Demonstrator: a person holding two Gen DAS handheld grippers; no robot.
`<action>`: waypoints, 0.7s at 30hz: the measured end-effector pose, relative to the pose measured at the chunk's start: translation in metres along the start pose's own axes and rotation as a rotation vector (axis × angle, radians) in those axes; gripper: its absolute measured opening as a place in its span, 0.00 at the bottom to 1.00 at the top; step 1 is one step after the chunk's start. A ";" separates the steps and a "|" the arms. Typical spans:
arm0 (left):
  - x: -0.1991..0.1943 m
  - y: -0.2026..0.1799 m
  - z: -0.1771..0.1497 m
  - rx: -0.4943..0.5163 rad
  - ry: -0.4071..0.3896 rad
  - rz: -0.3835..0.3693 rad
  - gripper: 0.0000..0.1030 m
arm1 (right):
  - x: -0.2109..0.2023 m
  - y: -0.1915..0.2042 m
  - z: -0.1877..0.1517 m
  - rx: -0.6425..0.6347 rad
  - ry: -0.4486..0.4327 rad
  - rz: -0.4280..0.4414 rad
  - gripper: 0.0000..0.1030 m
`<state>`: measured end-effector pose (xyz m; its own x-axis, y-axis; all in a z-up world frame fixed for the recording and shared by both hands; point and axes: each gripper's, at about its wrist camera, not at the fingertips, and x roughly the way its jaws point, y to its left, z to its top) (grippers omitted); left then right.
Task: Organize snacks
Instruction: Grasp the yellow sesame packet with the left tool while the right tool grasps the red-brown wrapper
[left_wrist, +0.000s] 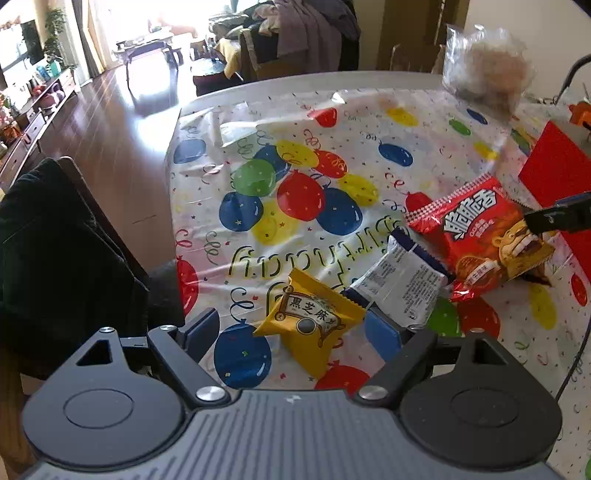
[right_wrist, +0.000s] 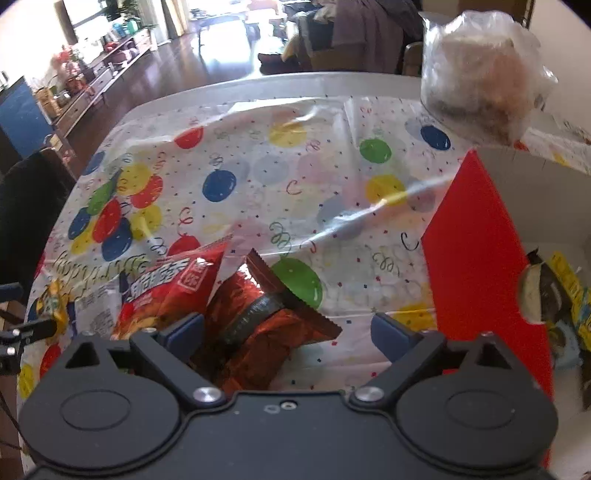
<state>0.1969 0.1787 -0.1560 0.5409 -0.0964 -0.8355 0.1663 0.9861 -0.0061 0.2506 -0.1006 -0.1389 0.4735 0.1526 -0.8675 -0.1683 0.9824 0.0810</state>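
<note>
Right of the right gripper (right_wrist: 290, 332), the red box (right_wrist: 476, 254) holds several wrapped snacks (right_wrist: 557, 299). Its jaws gape around a brown packet (right_wrist: 266, 332), long axis pointing away. The left gripper (left_wrist: 291, 328), also wide open, straddles a yellow packet (left_wrist: 310, 321); white packet (left_wrist: 399, 288) and red packet (left_wrist: 484, 236) crowd rightward.

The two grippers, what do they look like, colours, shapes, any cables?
Both share one build. The left gripper has a ribbed blue-grey body, two round black housings, black angled linkage arms with silver pivot screws, and blue finger pads. The right gripper looks alike, but its body is darker, nearly black, with the same silver screws and blue pads. A thin black cable runs past the left gripper. No hands or sleeves show.
</note>
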 end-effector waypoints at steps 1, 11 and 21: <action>0.002 0.000 0.000 0.004 0.003 -0.003 0.84 | 0.003 0.000 0.001 0.016 0.009 0.001 0.94; 0.015 -0.005 0.007 0.045 0.010 -0.014 0.83 | 0.023 -0.001 0.005 0.125 0.038 0.040 0.93; 0.018 -0.001 0.009 0.014 0.017 -0.055 0.59 | 0.031 0.002 -0.002 0.112 0.050 0.050 0.82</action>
<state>0.2141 0.1743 -0.1661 0.5162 -0.1479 -0.8436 0.2067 0.9774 -0.0449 0.2631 -0.0941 -0.1661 0.4224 0.1989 -0.8843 -0.0916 0.9800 0.1767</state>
